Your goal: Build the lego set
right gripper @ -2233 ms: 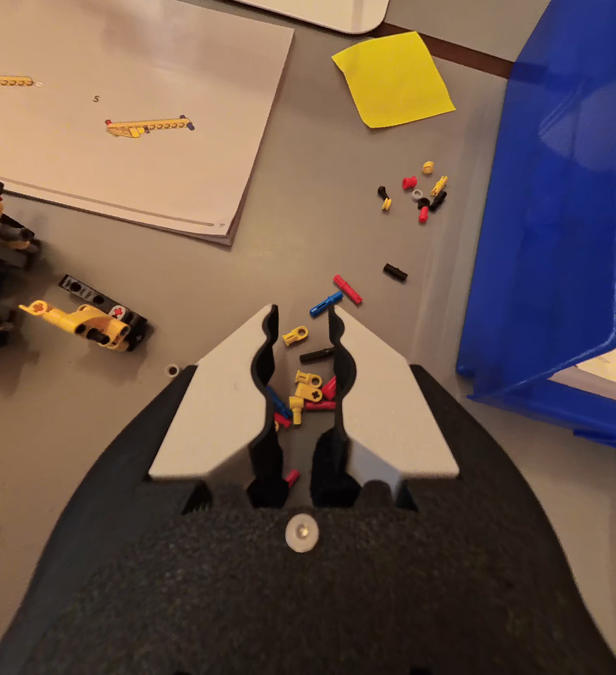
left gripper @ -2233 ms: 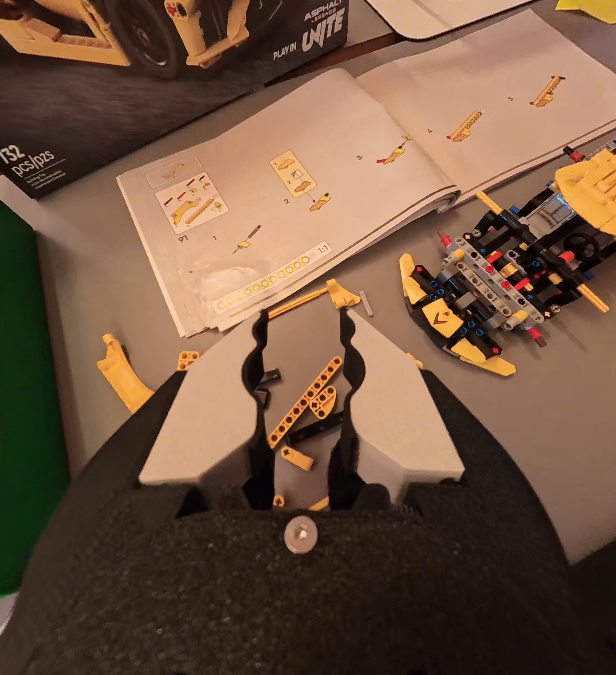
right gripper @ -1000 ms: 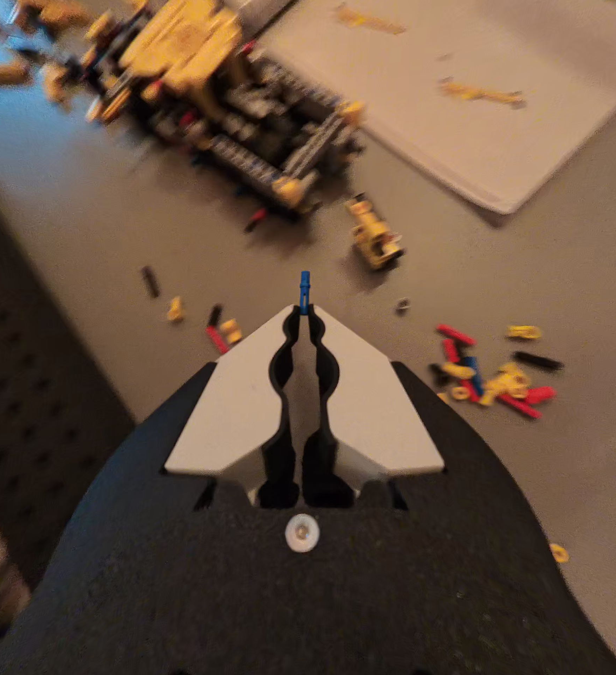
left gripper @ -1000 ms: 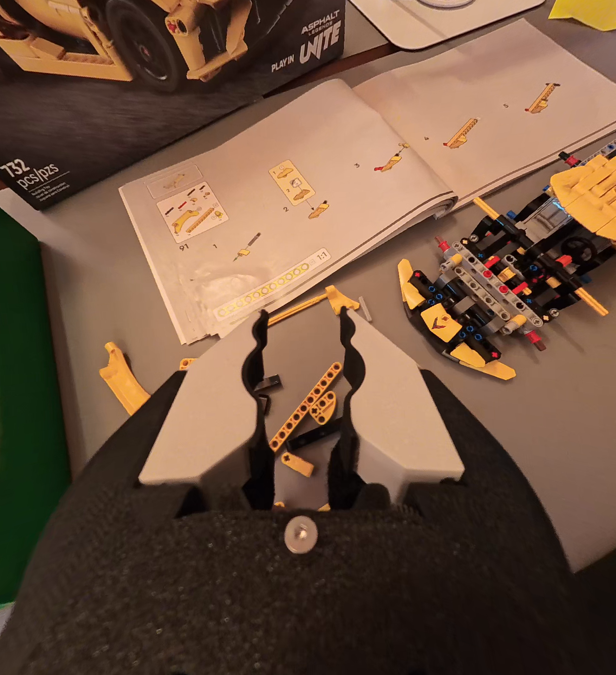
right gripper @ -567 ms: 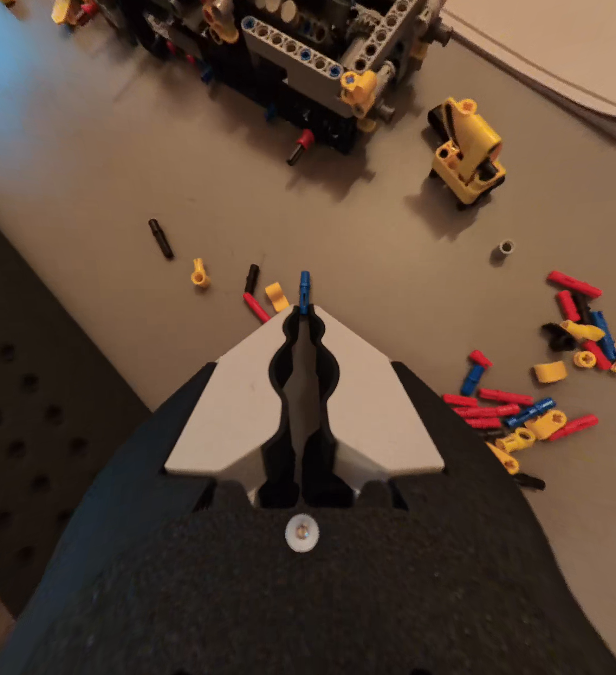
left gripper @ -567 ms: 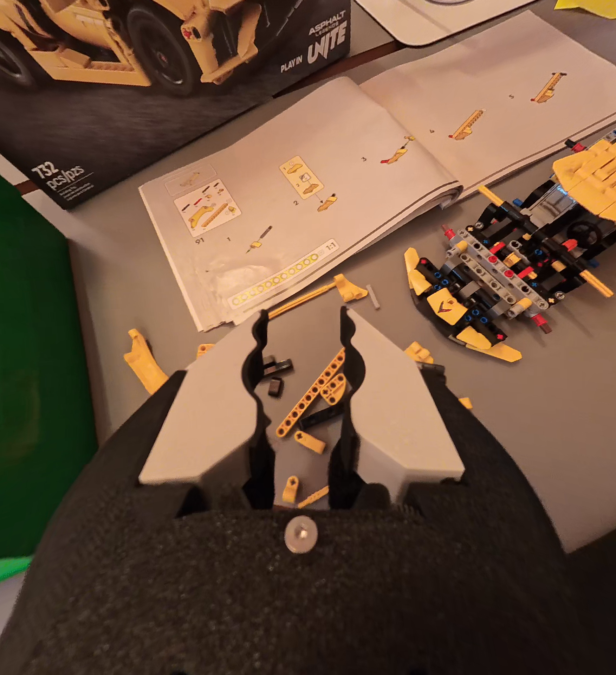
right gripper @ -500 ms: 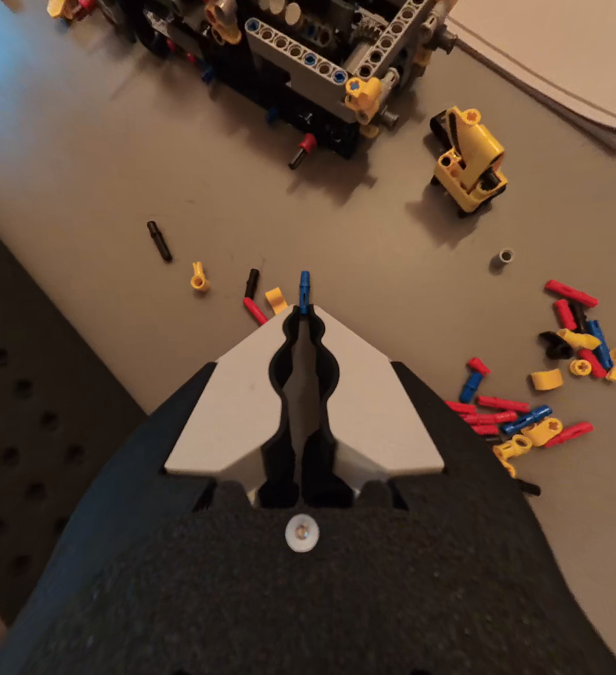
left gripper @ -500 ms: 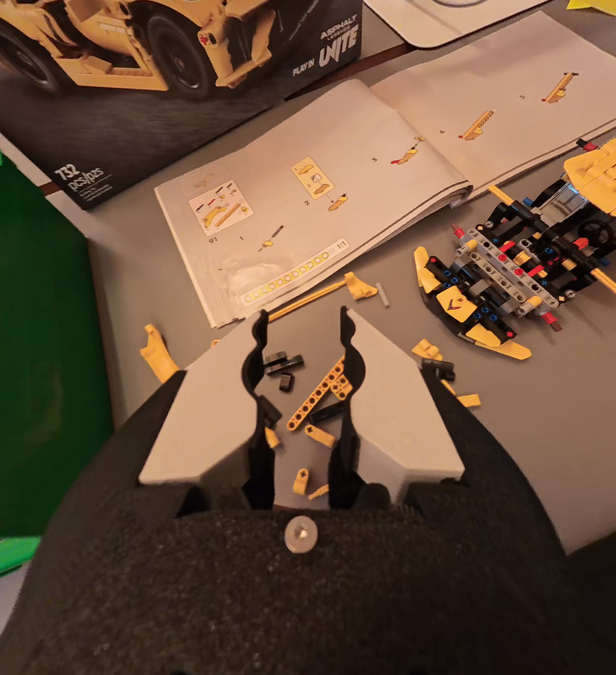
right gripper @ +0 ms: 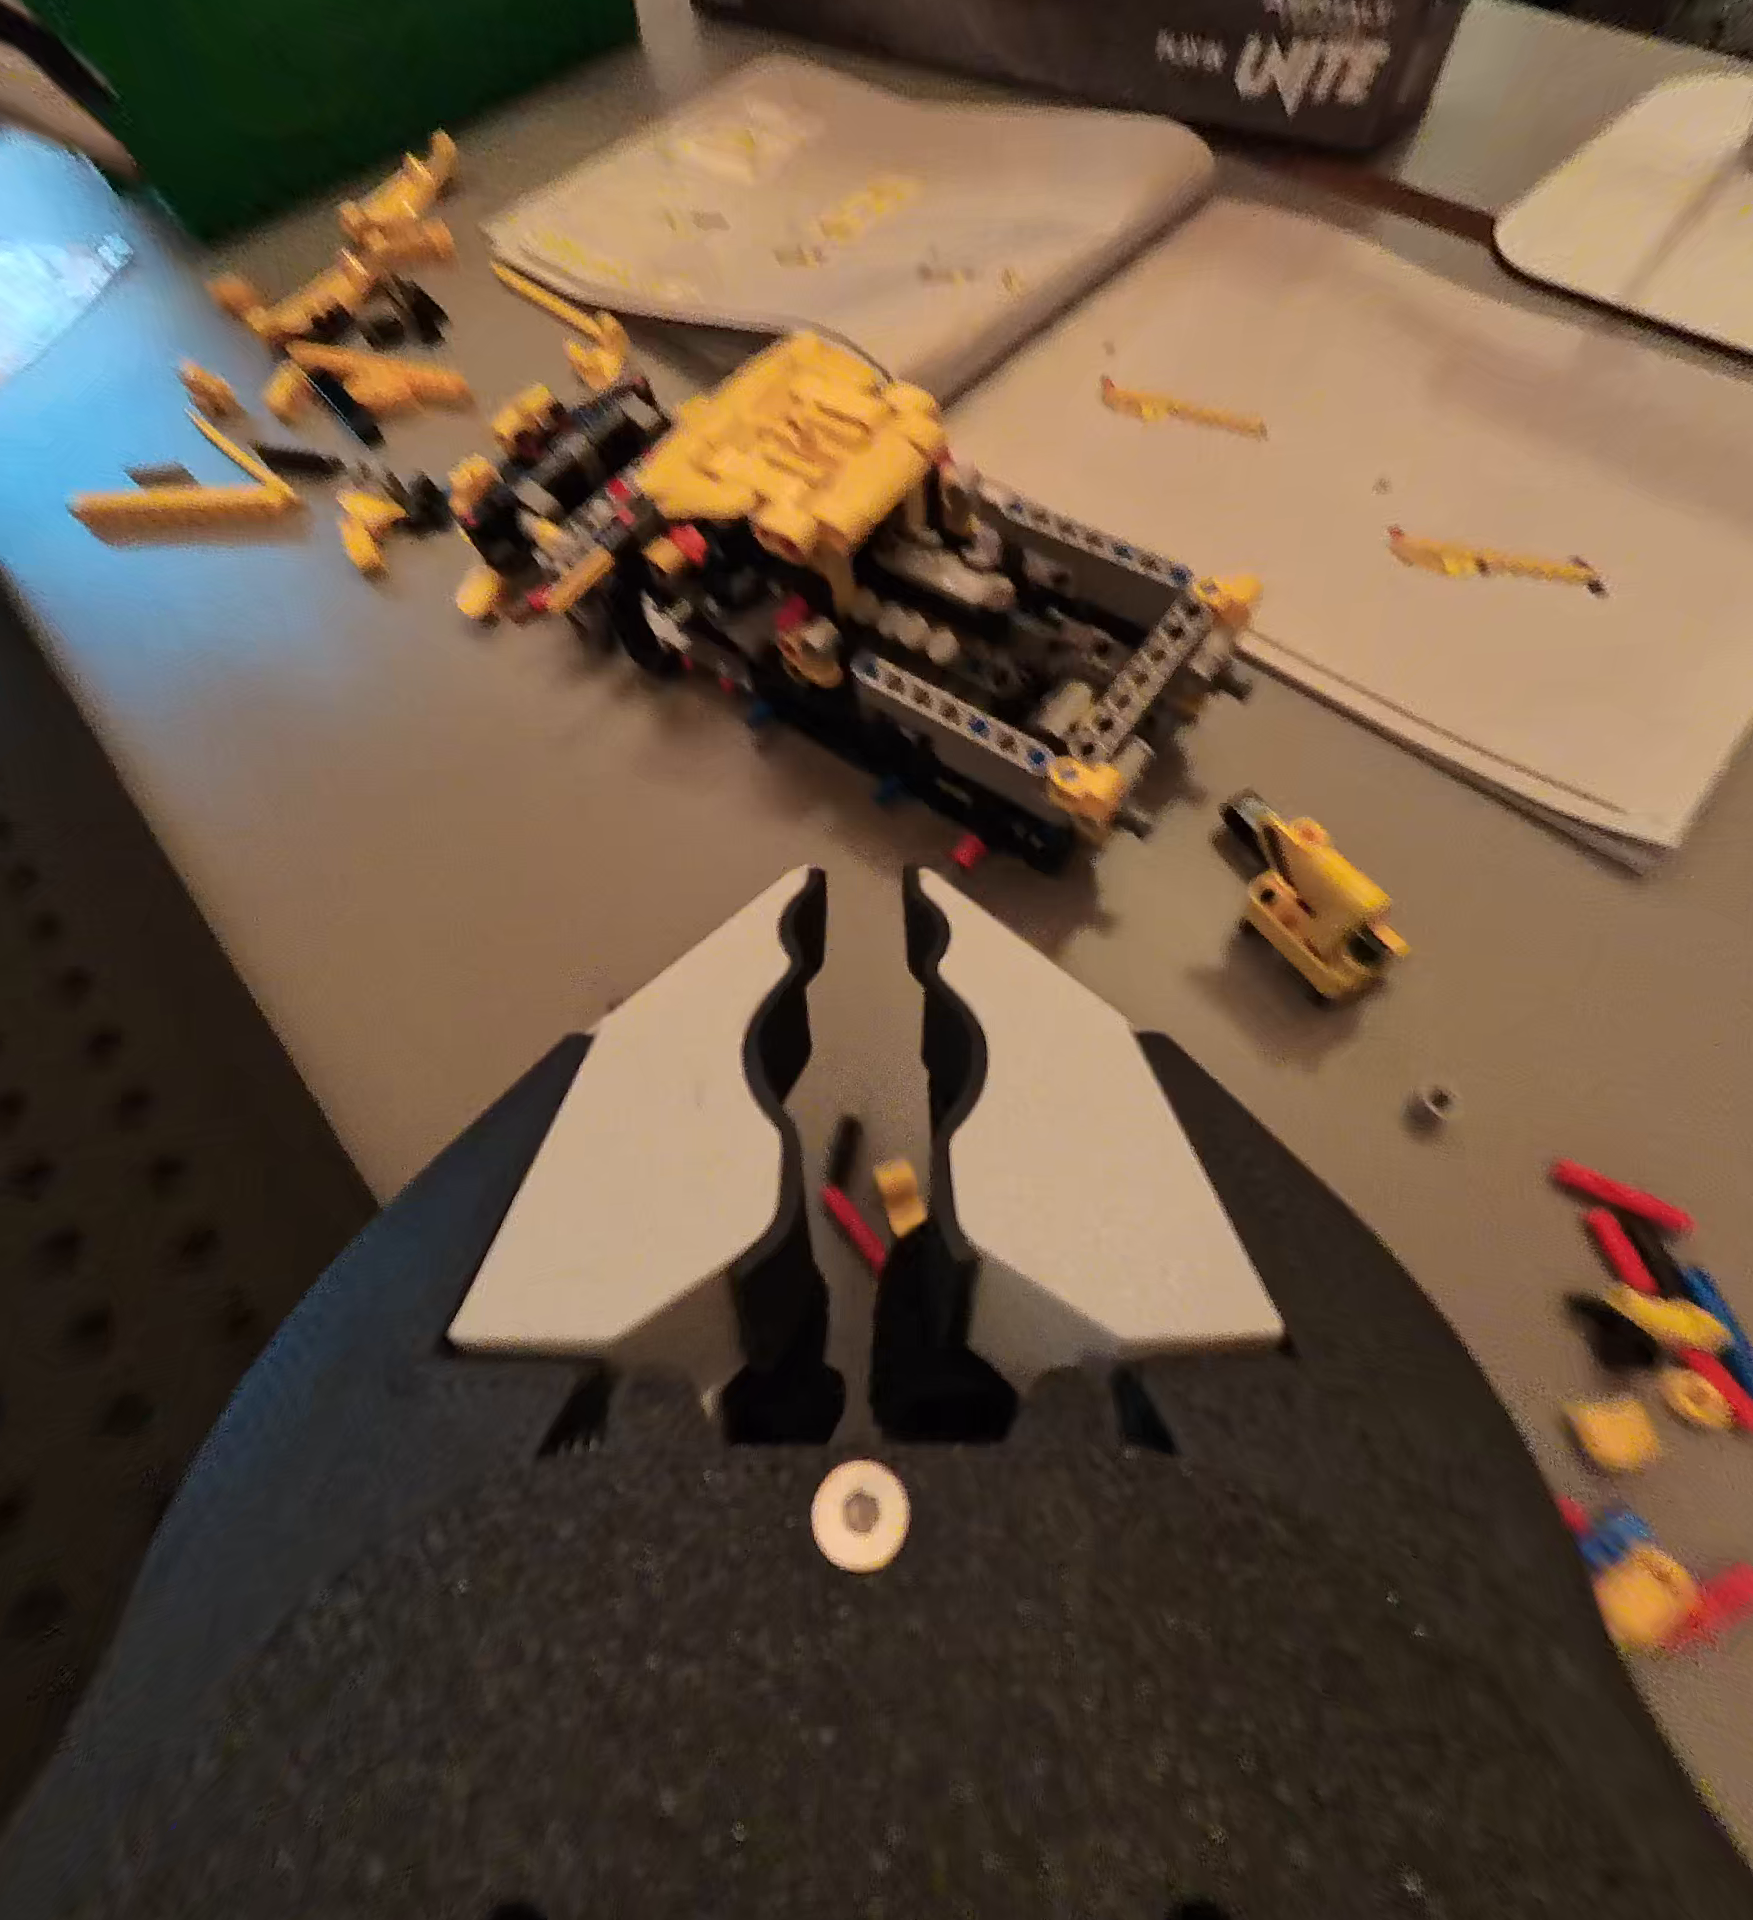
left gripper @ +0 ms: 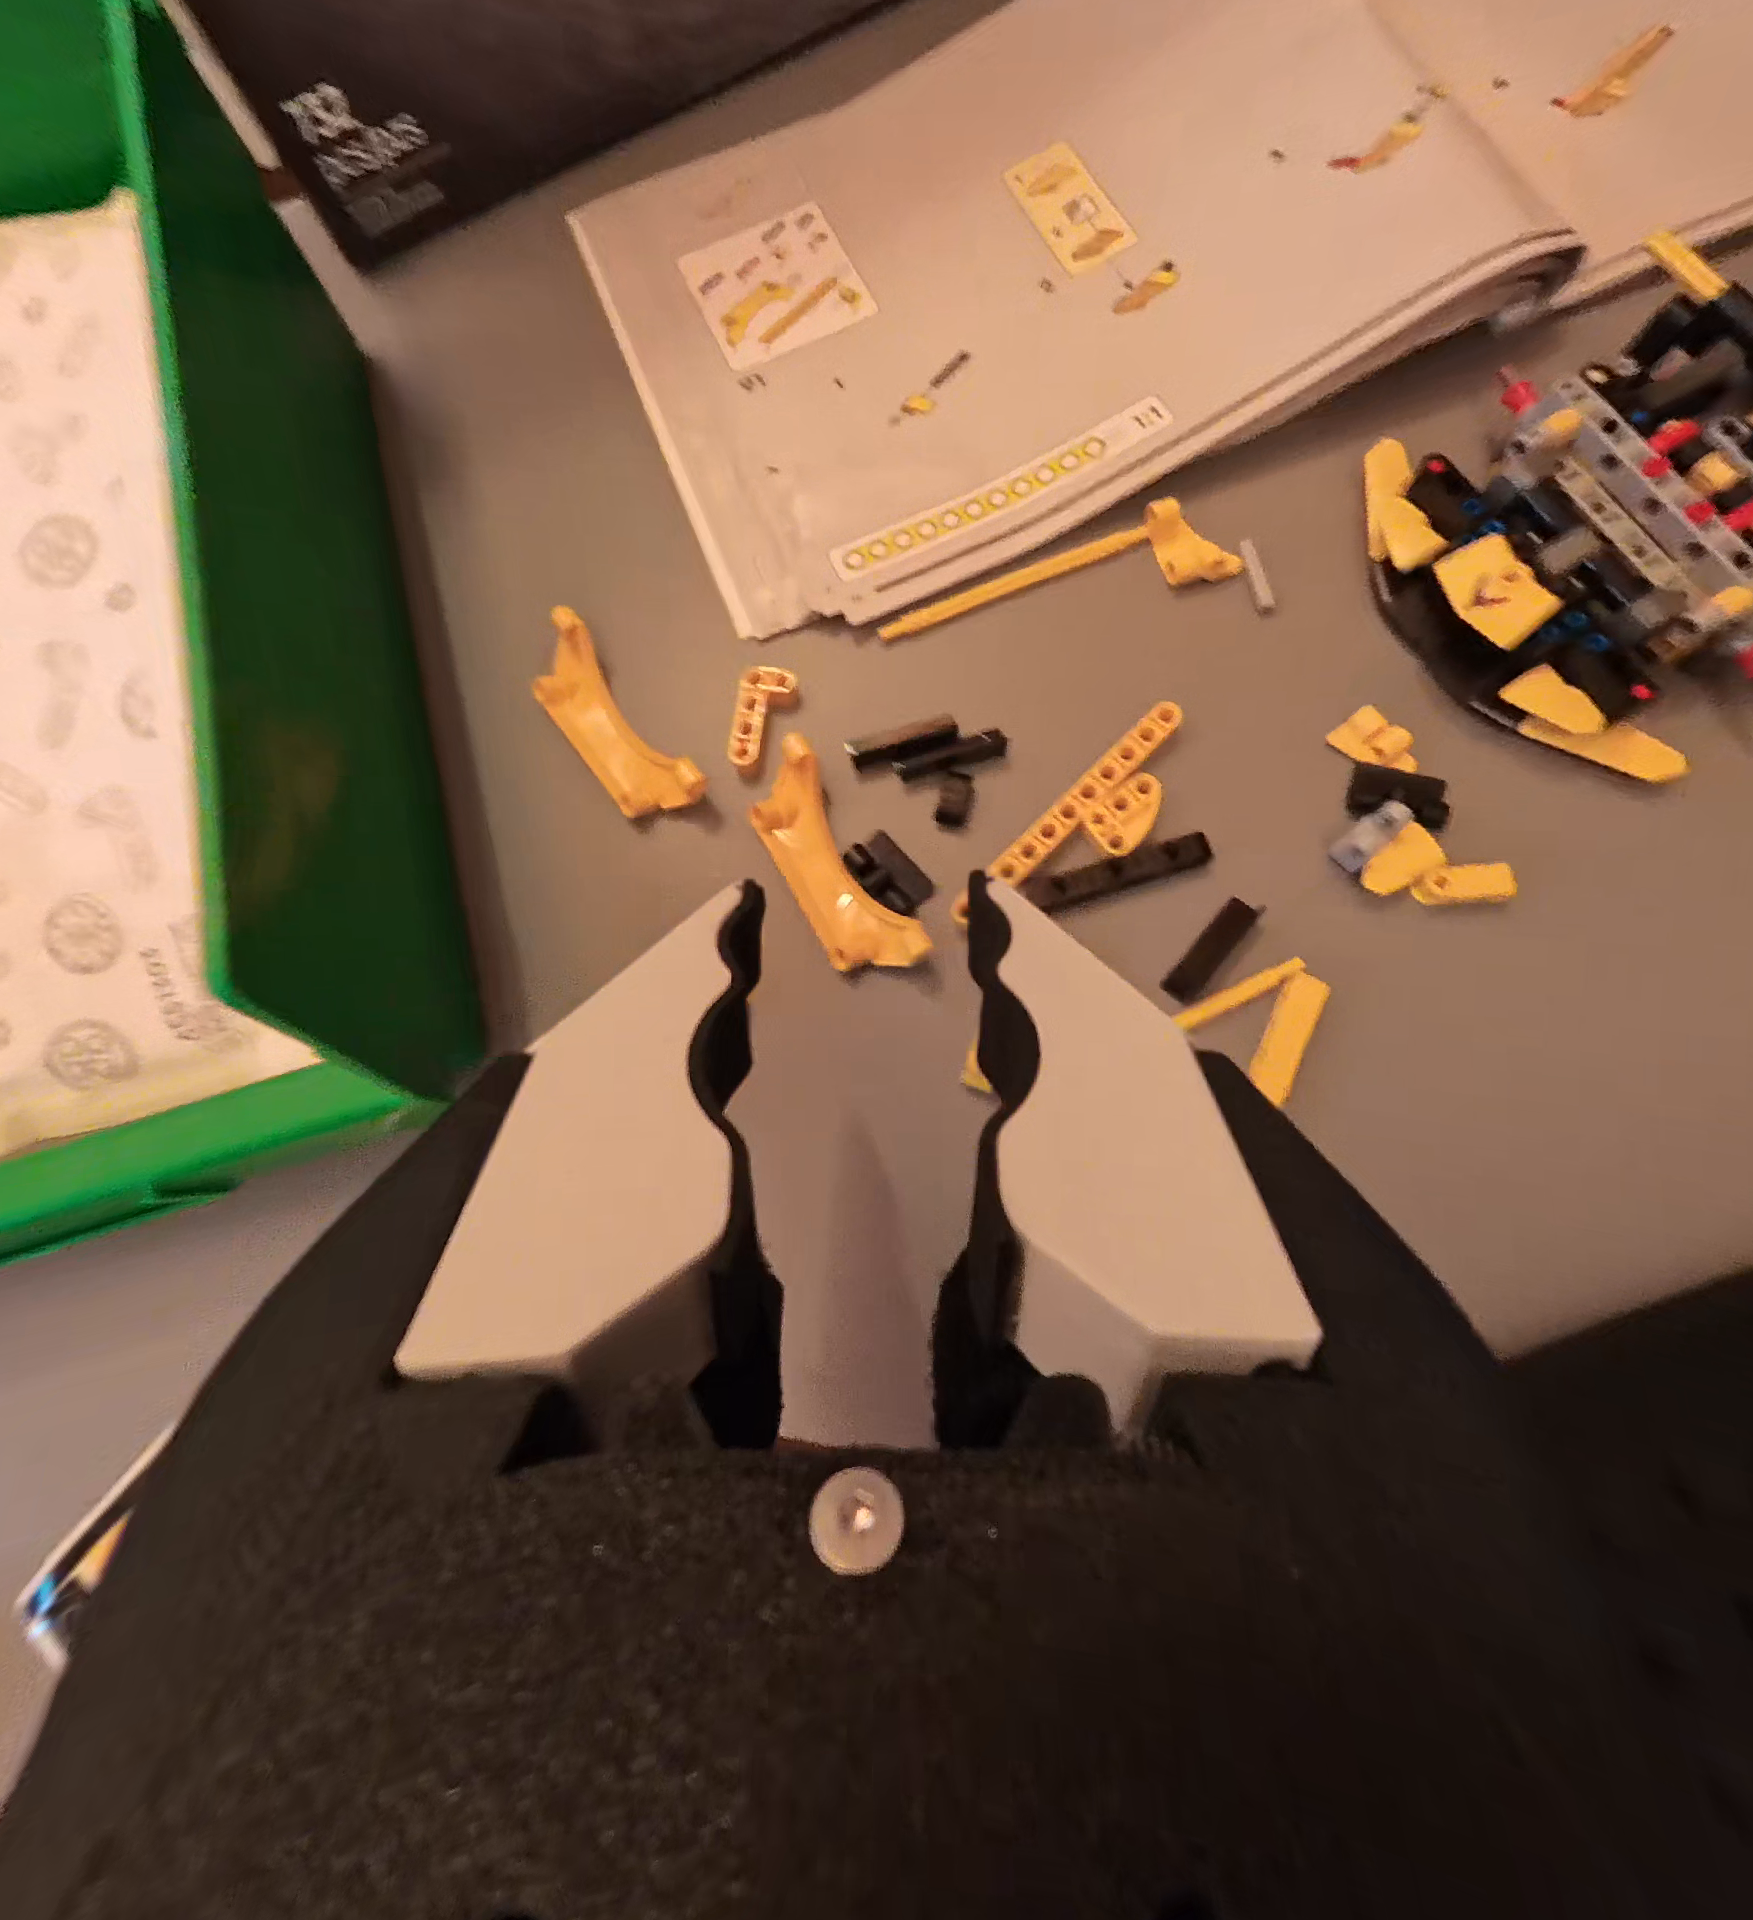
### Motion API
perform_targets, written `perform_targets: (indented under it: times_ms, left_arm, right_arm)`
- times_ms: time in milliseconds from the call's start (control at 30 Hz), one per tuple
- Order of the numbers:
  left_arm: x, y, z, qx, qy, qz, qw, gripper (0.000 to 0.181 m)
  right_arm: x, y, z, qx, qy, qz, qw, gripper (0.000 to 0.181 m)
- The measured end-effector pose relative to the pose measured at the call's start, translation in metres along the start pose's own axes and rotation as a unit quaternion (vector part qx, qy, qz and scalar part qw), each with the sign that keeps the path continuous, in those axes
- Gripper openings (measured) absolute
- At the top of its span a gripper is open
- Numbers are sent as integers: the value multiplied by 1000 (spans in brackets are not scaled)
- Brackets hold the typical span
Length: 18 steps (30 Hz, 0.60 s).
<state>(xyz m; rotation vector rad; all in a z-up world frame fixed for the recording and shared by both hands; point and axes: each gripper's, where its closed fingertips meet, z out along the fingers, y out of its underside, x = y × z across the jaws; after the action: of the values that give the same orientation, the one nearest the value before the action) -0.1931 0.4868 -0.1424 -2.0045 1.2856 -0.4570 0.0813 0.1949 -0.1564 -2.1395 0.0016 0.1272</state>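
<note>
Both claws empty: my left claw spread wide above loose yellow pieces on the surface; right claw slightly parted, facing the half-built car. Best to check the open booklet, then pinch one piece squarely.

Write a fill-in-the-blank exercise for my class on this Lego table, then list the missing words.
1. The bin left of the loose yellow pieces is ____.
2. Both grippers, left gripper and right gripper, are ____.
3. The instruction booklet lies ____ on the table.
4. The half-built car is mostly black, grey and ____.

Missing words: green; open; open; yellow
</note>
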Motion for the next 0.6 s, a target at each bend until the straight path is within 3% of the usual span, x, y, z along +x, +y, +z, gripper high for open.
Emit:
perform_targets:
  times_ms: [133,267,433,600]
  left_arm:
    - [48,13,9,-13,87,43,995,40]
    - [100,27,26,-32,135,116,984,40]
    - [116,11,43,3,118,152,981,36]
    - [134,15,48,-25,209,141,968,37]
  right_arm:
    - [-39,-26,22,58,-54,20,997,14]
    - [-78,-35,45,55,-102,6,993,14]
    - [-107,-33,59,38,-123,-38,991,14]
    - [-107,-26,60,21,-123,-39,991,13]
